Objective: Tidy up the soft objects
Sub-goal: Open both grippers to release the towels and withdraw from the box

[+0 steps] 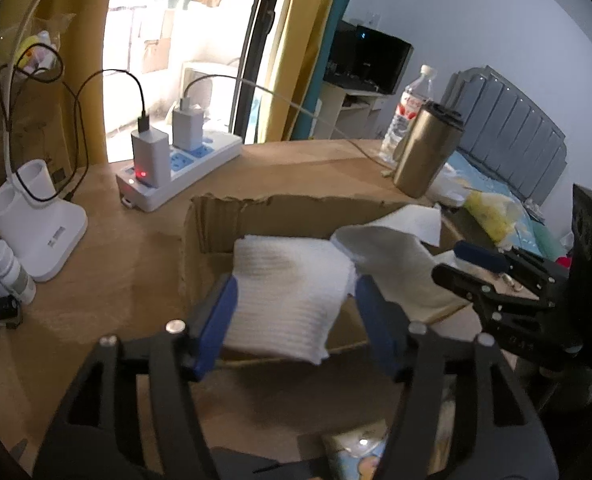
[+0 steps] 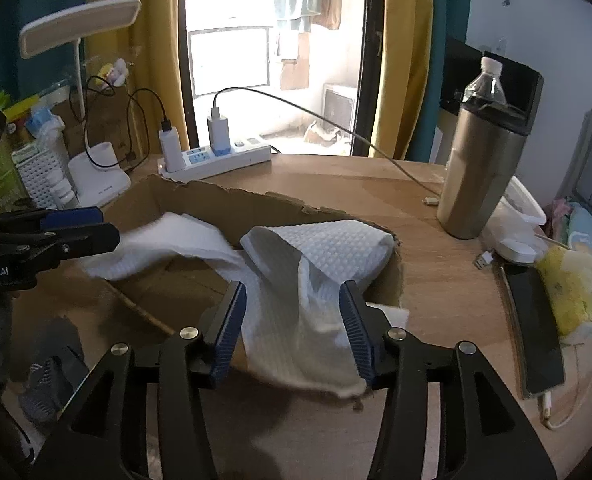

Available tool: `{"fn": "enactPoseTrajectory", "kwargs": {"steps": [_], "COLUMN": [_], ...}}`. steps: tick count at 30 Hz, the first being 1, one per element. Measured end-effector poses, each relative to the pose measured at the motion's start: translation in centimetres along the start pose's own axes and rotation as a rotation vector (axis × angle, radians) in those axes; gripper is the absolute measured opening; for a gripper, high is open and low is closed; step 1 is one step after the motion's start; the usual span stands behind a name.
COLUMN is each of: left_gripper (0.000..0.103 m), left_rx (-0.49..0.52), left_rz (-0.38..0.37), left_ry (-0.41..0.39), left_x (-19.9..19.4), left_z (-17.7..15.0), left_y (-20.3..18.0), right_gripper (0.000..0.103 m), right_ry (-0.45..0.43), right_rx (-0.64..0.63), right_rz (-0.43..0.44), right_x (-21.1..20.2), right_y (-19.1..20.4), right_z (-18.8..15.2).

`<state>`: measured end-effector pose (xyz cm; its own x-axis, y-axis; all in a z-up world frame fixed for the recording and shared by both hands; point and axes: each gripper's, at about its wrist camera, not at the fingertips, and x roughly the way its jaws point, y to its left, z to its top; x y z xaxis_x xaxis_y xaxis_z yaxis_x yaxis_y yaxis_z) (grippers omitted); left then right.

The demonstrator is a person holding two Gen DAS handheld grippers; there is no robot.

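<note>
A white waffle-textured cloth (image 1: 292,292) drapes over an open cardboard box (image 1: 216,220) on the wooden desk. My left gripper (image 1: 294,296) is open, its blue pads on either side of the cloth's left end. My right gripper (image 2: 292,304) is open too, straddling the cloth's right end (image 2: 319,280) at the box's near wall (image 2: 395,280). In the left wrist view the right gripper's fingers (image 1: 475,264) show side-on at the right. In the right wrist view the left gripper (image 2: 76,232) shows at the left edge, over the cloth's other end (image 2: 168,240).
A power strip (image 1: 176,168) with chargers and cables stands behind the box. A steel tumbler (image 2: 479,172) and a water bottle (image 2: 487,80) stand at the right. A phone (image 2: 535,328) and a yellow crumpled thing (image 2: 571,292) lie near the right edge. A white lamp base (image 1: 40,220) is at the left.
</note>
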<state>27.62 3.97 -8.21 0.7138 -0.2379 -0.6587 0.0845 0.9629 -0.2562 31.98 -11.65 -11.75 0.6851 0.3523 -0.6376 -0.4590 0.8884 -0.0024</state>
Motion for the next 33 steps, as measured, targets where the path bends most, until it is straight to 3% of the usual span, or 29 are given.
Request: {"fn": "enactPoseTrajectory", "kwargs": {"steps": [13, 22, 27, 33], "left_gripper": [0.068, 0.07, 0.081, 0.083], "left_rx": [0.037, 0.05, 0.063, 0.061], "left_rz": [-0.028, -0.035, -0.029, -0.044], "left_ry": [-0.095, -0.155, -0.182, -0.213], "left_x": [-4.2, -7.0, -8.4, -10.1], "left_z": [-0.6, -1.7, -2.6, -3.6], "left_y": [-1.8, -3.0, -3.5, -4.1], "right_gripper": [0.054, 0.064, 0.067, 0.068], "right_ry": [-0.058, -0.131, -0.152, -0.16], "right_rx": [-0.003, 0.009, 0.01, 0.011], "right_rz": [0.004, -0.001, 0.0, 0.0], "right_x": [-4.4, -7.7, -9.1, -10.3], "right_y": [0.9, 1.7, 2.2, 2.7], "right_z": [-1.2, -1.3, -1.5, -2.2]}}
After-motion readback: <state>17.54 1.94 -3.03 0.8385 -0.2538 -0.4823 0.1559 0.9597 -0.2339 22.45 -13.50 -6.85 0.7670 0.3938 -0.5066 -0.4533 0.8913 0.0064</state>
